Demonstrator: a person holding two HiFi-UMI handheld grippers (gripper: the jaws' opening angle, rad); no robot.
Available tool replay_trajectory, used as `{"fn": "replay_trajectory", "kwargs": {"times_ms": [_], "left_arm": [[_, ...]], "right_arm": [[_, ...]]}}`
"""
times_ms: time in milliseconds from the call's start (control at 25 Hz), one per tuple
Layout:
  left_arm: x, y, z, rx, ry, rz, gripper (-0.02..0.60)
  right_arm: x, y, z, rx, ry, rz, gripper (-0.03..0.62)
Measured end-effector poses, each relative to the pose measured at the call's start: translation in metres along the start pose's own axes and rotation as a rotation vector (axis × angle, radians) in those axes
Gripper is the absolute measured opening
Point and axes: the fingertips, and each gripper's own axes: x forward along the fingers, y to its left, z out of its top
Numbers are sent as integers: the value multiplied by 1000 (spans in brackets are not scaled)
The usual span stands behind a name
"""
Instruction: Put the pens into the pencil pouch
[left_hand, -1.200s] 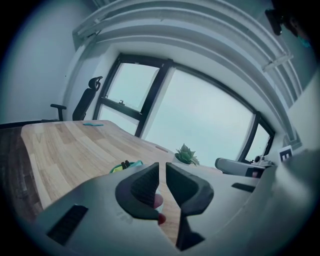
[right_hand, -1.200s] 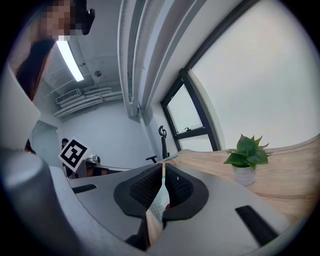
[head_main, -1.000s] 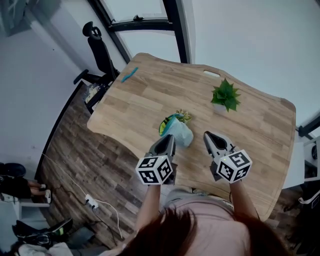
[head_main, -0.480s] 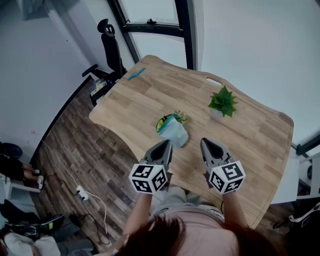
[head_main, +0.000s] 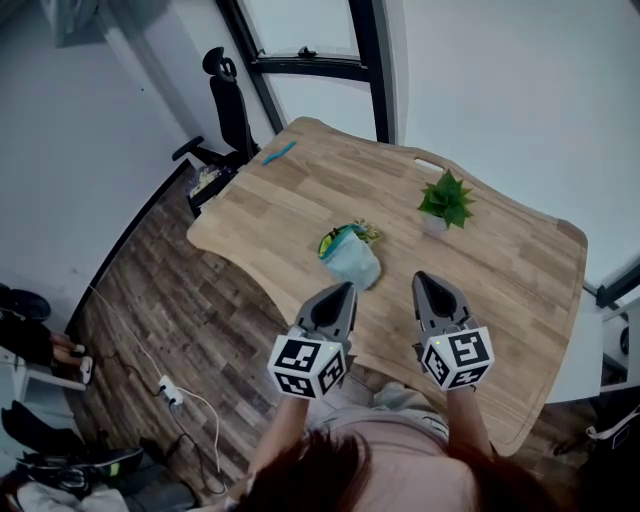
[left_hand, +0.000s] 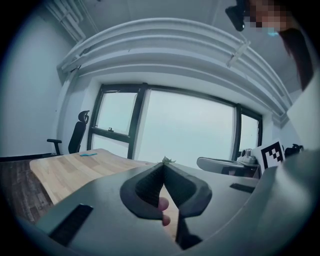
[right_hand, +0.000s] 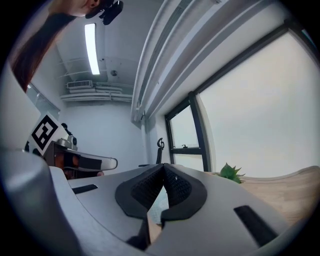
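A light blue pencil pouch lies mid-table with several pens sticking out of its open end. One blue pen lies alone at the table's far left corner, also in the left gripper view as the blue pen. My left gripper hangs near the front edge, short of the pouch; its jaws have just closed and nothing is between them. My right gripper is beside it, shut and empty, pointing level toward the window.
A small potted plant stands at the table's back right, and shows as the plant in the right gripper view. A black office chair stands beyond the wooden table's far left corner. Cables and a power strip lie on the floor to the left.
Both grippers have drawn back from the pouch toward the person and risen. The left gripper's tip, close to the pouch a second ago, is now clear of it.
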Motion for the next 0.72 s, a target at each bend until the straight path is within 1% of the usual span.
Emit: {"fn": "replay_trajectory", "kwargs": {"times_ms": [160, 280, 520, 720], "left_arm": [[-19, -4, 2, 31, -16, -6, 2], [-35, -9, 5, 38, -39, -19, 2], [-71, -17, 12, 41, -75, -19, 2], [-90, -23, 16, 57, -94, -3, 2]], "right_arm": [[-18, 6, 5, -46, -11, -37, 0], [-32, 14, 8, -64, -19, -52, 0], [-59, 36, 18, -112, -33, -67, 0], [-75, 49, 24, -139, -37, -69, 0]]}}
